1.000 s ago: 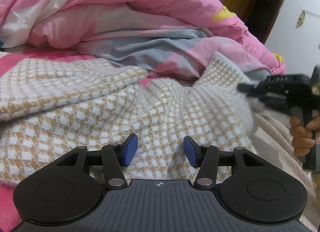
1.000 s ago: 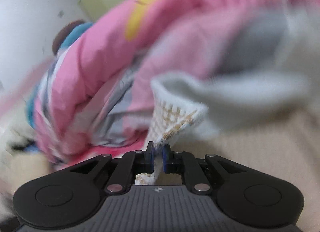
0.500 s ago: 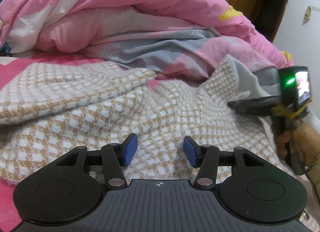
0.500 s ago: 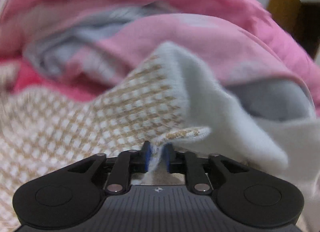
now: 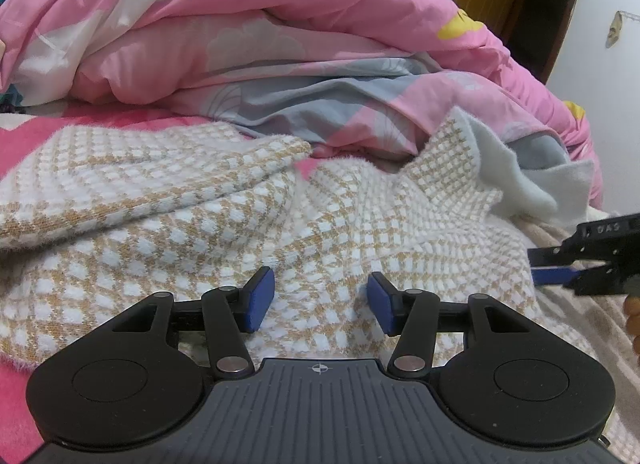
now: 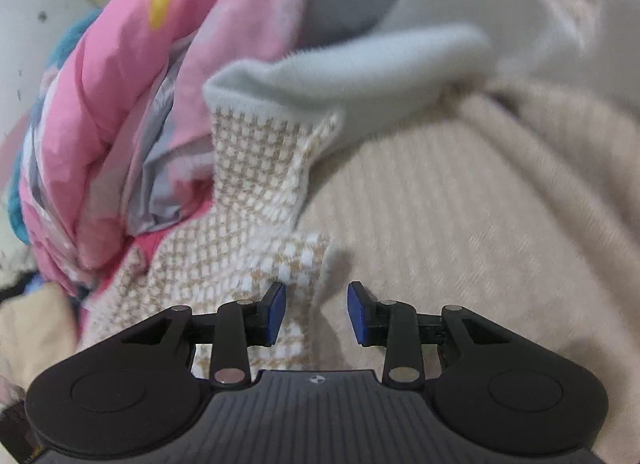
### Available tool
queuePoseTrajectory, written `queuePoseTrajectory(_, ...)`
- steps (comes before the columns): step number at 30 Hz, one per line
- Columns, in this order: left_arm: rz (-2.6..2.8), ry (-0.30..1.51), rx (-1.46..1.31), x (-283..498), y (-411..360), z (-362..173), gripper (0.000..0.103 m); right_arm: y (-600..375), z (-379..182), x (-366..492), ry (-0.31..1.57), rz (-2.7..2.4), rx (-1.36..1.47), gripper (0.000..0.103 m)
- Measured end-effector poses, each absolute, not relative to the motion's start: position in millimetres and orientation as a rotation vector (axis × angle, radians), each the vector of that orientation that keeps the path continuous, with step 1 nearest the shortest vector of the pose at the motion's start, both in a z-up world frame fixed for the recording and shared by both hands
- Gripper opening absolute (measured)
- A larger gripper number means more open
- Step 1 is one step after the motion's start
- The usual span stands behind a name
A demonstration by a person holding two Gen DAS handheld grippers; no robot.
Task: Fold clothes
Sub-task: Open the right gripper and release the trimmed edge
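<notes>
Tan-and-white checked knit sweater (image 5: 328, 224) lies rumpled on bed beside pink quilt (image 5: 280, 24), barely folded. Left gripper (image 5: 320, 300) jaws apart above it; right gripper (image 6: 316, 312) jaws opening, hem edge loose between them.

One checked knit garment (image 5: 248, 224), one pink quilt (image 5: 280, 24), one beige blanket (image 6: 460, 244), two grippers: left gripper (image 5: 320, 300), right gripper (image 6: 316, 312).

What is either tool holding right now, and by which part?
Nothing. The right tool is opening, with the checked knit garment's edge loose between its pads; the left tool is open.
</notes>
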State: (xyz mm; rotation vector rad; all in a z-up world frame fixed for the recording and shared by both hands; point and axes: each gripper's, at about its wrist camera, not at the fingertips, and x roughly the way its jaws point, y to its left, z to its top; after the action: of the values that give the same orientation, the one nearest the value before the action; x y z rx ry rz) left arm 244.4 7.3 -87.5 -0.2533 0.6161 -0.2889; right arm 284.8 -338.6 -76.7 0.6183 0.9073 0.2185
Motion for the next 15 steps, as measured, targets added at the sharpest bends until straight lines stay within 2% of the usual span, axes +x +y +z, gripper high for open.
queuePoseTrajectory(12, -0.287, 0.617, -0.251, 243, 6, -88, 0.052, -336, -95, 291, 0.805, 0.327, 0.684, 0.036)
queuePoseTrajectory(14, -0.287, 0.617, -0.251, 243, 6, -88, 0.053, -336, -97, 290, 0.798, 0.338, 0.689, 0.035)
queuePoseTrajectory(15, -0.287, 0.617, -0.251, 243, 6, -88, 0.053, -336, -97, 289, 0.796, 0.341, 0.683, 0.031)
